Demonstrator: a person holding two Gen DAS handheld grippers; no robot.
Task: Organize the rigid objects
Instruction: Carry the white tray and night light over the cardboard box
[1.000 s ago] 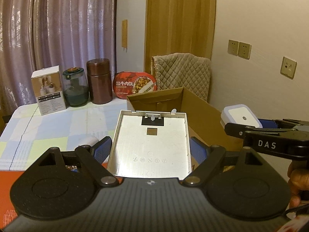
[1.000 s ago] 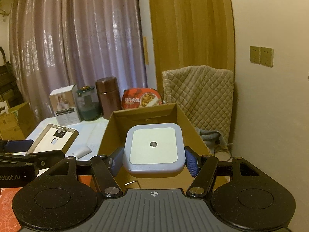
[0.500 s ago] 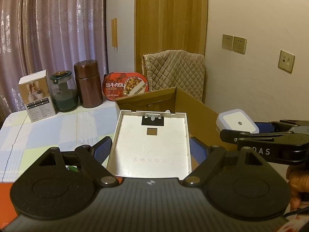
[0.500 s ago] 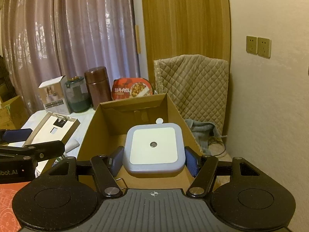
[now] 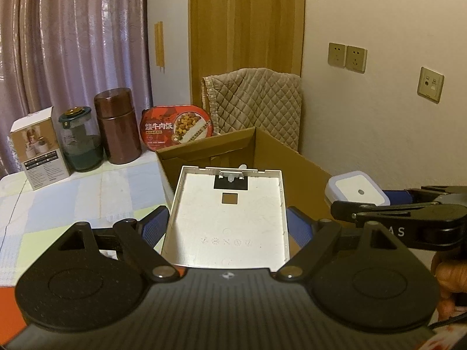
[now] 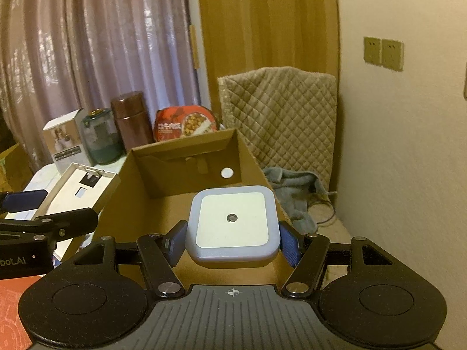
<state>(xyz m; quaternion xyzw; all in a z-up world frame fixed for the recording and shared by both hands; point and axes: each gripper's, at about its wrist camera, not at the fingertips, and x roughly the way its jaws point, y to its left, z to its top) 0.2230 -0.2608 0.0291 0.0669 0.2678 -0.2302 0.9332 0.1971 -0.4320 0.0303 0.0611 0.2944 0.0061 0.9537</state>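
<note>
My left gripper [image 5: 226, 227] is shut on a flat white plastic panel [image 5: 227, 218], held by its two side edges just above the near left corner of an open cardboard box [image 5: 303, 172]. The same panel [image 6: 78, 192] shows at the left of the right wrist view, beside the box [image 6: 140, 204]. My right gripper [image 6: 232, 240] is shut on a square white night light with a pale blue rim [image 6: 232, 224], hovering over the box's open middle. That night light [image 5: 357, 192] also appears at the right in the left wrist view. A small white disc [image 6: 226, 172] lies inside the box.
At the table's back stand a white carton [image 5: 38, 148], a glass jar with a green lid [image 5: 80, 143], a brown canister [image 5: 118, 129] and a red meal bowl [image 5: 176, 127]. A quilted chair back [image 6: 280, 116] and a grey cloth [image 6: 294, 186] sit beyond the box, near the wall.
Both grippers have carried their loads forward and to the right toward the box. The night light now hangs over the box's inside, and the panel has come nearer the box's left corner.
</note>
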